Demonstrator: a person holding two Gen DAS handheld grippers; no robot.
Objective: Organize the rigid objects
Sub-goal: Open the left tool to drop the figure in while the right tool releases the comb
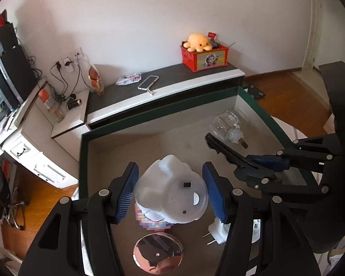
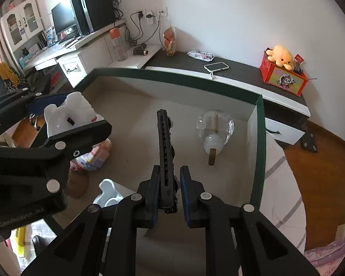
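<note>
Your left hand-held gripper (image 1: 170, 188) is spread wide around the white plastic figure (image 1: 172, 191), with a gap showing at each pad. The figure sits on a stack of pastel blocks (image 1: 153, 222) inside the green-rimmed tray (image 1: 149, 112). Your right hand-held gripper (image 2: 170, 189) is pinching the black comb-like strip (image 2: 165, 156), raised to the right of the figure. Beyond the strip, a clear bottle (image 2: 215, 126) lies on its side.
</note>
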